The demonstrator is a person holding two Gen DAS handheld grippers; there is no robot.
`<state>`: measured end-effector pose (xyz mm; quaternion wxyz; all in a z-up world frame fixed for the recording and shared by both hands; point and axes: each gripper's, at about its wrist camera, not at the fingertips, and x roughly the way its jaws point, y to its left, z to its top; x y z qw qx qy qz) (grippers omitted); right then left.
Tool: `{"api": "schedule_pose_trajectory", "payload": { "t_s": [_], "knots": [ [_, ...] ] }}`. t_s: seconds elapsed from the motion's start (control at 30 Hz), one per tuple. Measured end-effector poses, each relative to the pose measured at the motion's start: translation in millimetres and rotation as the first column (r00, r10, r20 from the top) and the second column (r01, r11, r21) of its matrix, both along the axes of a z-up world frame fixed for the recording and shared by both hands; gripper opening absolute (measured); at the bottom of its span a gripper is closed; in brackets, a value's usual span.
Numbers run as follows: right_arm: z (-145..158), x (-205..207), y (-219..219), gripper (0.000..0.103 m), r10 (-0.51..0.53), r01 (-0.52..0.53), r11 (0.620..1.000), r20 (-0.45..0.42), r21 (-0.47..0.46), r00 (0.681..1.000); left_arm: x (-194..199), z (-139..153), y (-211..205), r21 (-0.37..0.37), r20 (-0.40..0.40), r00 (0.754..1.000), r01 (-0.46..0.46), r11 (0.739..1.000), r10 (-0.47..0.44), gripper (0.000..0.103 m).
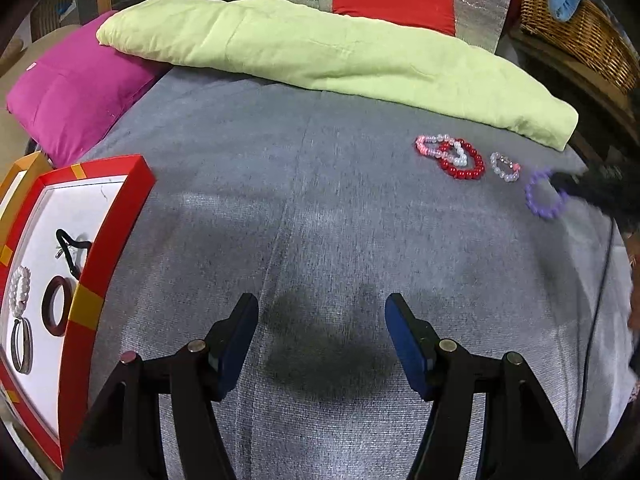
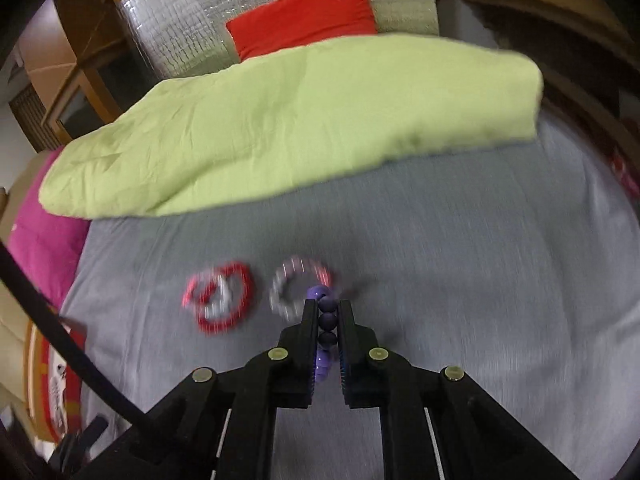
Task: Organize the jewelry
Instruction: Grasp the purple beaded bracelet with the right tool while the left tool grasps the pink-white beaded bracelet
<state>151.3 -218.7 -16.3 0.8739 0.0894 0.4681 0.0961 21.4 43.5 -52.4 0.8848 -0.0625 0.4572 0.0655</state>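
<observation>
My right gripper (image 2: 327,306) is shut on a purple bead bracelet (image 2: 325,322), held just above the grey bedcover; the bracelet also shows in the left wrist view (image 1: 545,196) beside the dark right gripper (image 1: 576,184). A red bead bracelet (image 1: 462,160), a pink-and-clear one (image 1: 438,148) lying over it and a small clear one (image 1: 505,167) lie on the cover; they show blurred in the right wrist view (image 2: 224,298). My left gripper (image 1: 322,312) is open and empty over the cover. A red-framed tray (image 1: 96,280) at the left holds several bracelets and a black hair tie.
A folded light green blanket (image 1: 320,52) lies across the back of the bed. A magenta pillow (image 1: 72,92) is at the back left, a red cushion (image 1: 394,4) behind, a wicker basket (image 1: 580,28) at the back right.
</observation>
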Motion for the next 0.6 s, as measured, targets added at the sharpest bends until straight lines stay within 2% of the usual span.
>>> {"api": "schedule_pose_trajectory", "payload": {
  "t_s": [0.13,0.33,0.5,0.6],
  "knots": [
    [-11.7,-27.9,-20.1,0.010,-0.009,0.010,0.999,-0.040,0.043,0.999,0.0,-0.3,-0.5,0.010,0.003,1.000,-0.001,1.000,0.001,0.067],
    [-27.8,-44.9,-13.4,0.012,-0.005,0.002,0.999,-0.055,-0.054,0.998,-0.6,-2.7,-4.8,0.042,0.002,1.000,0.013,0.999,-0.013,0.067],
    [-28.2,-48.6,5.6,0.013,0.033,-0.039,0.978,-0.030,-0.207,0.999,-0.4,-0.4,-6.8,0.065,0.020,1.000,0.022,0.998,-0.024,0.067],
    [-32.4,-48.3,3.2,0.013,0.043,-0.045,0.979,-0.016,-0.201,0.999,7.9,5.7,-7.5,0.054,0.016,1.000,0.022,0.998,-0.023,0.067]
  ]
}}
